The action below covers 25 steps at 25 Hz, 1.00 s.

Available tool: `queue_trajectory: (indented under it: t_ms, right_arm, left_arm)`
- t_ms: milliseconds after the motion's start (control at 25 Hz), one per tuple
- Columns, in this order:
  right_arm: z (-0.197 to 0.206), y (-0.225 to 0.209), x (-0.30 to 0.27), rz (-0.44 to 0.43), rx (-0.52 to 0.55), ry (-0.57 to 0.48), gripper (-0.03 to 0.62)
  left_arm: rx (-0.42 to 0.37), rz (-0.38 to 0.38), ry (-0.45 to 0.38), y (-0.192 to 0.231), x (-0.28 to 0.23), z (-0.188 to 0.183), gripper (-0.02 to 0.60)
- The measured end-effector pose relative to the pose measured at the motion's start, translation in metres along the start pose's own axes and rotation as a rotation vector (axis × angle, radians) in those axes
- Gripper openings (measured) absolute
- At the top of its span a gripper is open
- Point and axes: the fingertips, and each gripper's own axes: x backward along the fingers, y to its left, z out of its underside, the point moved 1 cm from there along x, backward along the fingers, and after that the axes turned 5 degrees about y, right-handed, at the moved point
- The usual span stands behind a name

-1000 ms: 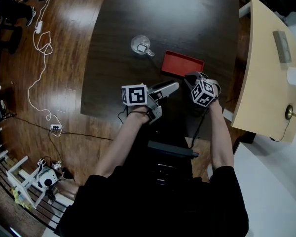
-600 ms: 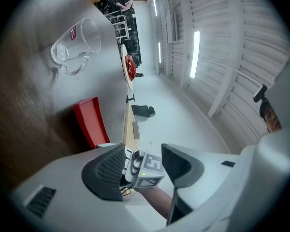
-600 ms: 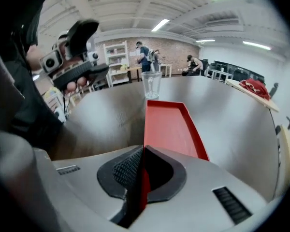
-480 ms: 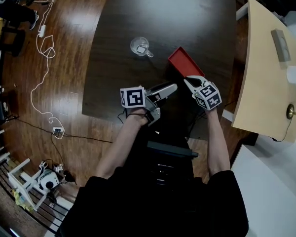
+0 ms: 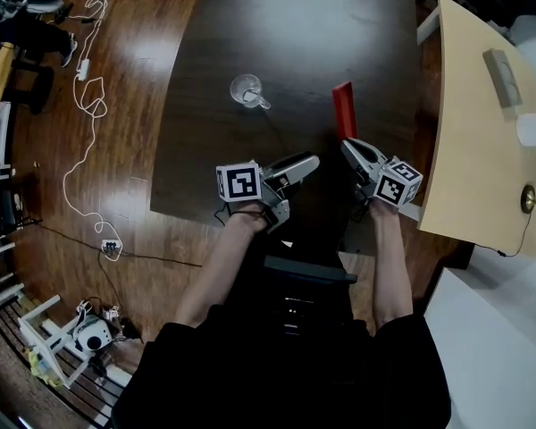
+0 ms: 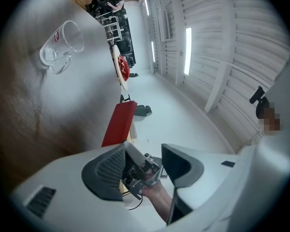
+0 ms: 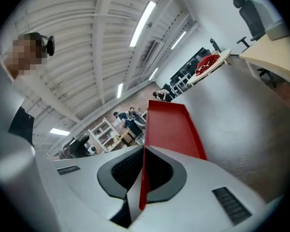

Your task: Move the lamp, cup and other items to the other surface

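Above the dark table [image 5: 295,25], right tool [image 5: 348,144] grips red tray [image 5: 343,110]; left tool [image 5: 311,161] gapes.

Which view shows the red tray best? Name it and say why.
The right gripper view: the red tray fills the centre, inside and rim clear, with the right gripper just closed on its edge. The head view shows it edge-on; the left gripper view, only one flat red side.

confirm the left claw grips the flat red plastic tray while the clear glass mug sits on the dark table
No, the right claw grips the flat red plastic tray, per the right gripper view; the clear glass mug does sit on the dark table.
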Motion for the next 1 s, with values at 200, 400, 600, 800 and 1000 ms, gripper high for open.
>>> queue_trajectory:
  t_ms: [200,400,600,800,1000]
  right_arm:
    - [-0.018,0.01,0.025,-0.065,-0.086,-0.112,0.026]
    - [-0.031,0.023,0.048,-0.127,-0.126,-0.189,0.026]
    - [-0.042,0.035,0.076,-0.184,-0.162,-0.263,0.026]
    - [-0.053,0.045,0.086,-0.243,-0.214,-0.35,0.026]
    - [-0.06,0.053,0.1,-0.264,-0.234,-0.433,0.026]
  left_arm:
    - [-0.036,0.004,-0.005,-0.012,-0.011,0.007,0.236]
    - [-0.053,-0.003,-0.017,-0.024,-0.017,0.017,0.236]
    - [-0.08,0.004,-0.029,-0.04,-0.025,0.029,0.236]
    - [-0.092,0.024,-0.015,-0.053,-0.028,0.031,0.236]
    - [-0.124,0.056,0.003,-0.064,-0.033,0.032,0.235]
